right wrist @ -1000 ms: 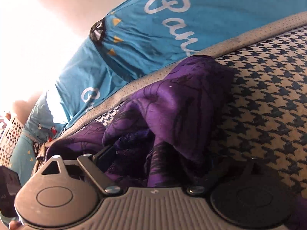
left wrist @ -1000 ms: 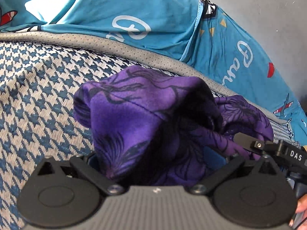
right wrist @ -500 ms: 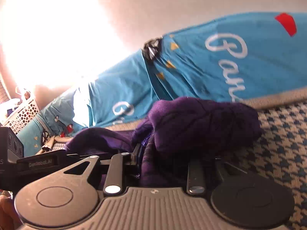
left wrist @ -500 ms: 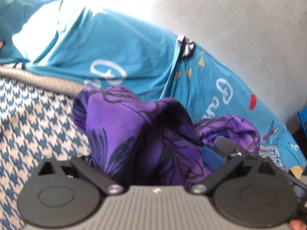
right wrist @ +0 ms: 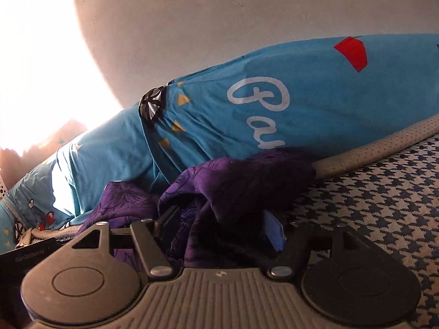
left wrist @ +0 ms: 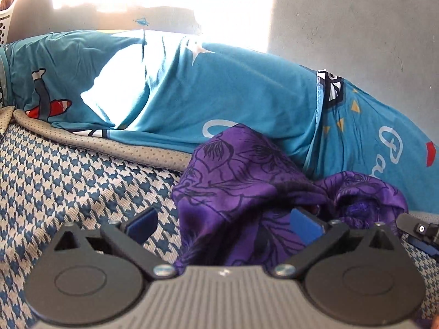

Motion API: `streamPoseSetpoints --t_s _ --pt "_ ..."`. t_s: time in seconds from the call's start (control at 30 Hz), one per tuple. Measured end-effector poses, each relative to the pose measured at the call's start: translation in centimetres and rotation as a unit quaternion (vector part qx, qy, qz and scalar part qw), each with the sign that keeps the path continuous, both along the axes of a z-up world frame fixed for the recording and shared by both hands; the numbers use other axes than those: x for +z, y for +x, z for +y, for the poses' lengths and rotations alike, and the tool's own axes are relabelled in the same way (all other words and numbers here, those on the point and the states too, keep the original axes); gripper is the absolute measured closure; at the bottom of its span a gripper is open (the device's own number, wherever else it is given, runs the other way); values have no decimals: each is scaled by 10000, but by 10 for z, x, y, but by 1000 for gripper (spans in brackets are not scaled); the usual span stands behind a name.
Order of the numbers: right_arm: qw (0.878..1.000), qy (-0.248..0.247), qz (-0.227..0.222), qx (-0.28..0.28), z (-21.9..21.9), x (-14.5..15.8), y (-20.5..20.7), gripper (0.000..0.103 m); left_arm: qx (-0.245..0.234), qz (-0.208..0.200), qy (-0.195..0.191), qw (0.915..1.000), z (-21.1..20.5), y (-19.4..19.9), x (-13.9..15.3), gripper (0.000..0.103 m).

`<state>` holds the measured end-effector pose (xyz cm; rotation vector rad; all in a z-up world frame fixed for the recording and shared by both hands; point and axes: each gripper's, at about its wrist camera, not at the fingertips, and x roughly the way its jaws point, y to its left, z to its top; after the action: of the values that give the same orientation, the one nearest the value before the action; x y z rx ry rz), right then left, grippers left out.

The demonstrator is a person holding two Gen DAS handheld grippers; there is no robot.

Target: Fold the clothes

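houndstooth bedcover (left wrist: 68, 181) carries purple garment (left wrist: 247, 181); left claw (left wrist: 225, 227) wide, right claw (right wrist: 219, 230) opening around it.

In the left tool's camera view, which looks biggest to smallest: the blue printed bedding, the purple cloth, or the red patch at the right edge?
1. Blue printed bedding.
2. Purple cloth; it lies nearer the camera, which flatters its size.
3. Red patch, by far the smallest.

A purple garment (left wrist: 241, 181) printed with black flower outlines lies crumpled in a heap on the houndstooth bed, against the blue pillow.
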<state>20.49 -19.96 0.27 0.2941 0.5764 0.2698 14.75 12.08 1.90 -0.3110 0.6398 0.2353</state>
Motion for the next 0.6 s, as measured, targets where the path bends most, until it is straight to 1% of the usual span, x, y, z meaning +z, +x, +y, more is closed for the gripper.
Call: streamPoseSetpoints --t_s 0.13,0.3,0.4,0.6 --pt "10000 14 3 -51 -10 8 -9 37 -159 66 25 9998 -9 -11 6 0" --pt "9997 85 67 -196 -32 17 -25 36 -408 105 7 9991 -22 -40 8 0" --pt "9996 -12 81 -263 -50 22 -39 36 -559 168 61 9983 -28 -60 7 0" --pt "9983 -224 266 -476 -95 29 -70 35 -662 354 -173 9970 -33 -99 -1 0"
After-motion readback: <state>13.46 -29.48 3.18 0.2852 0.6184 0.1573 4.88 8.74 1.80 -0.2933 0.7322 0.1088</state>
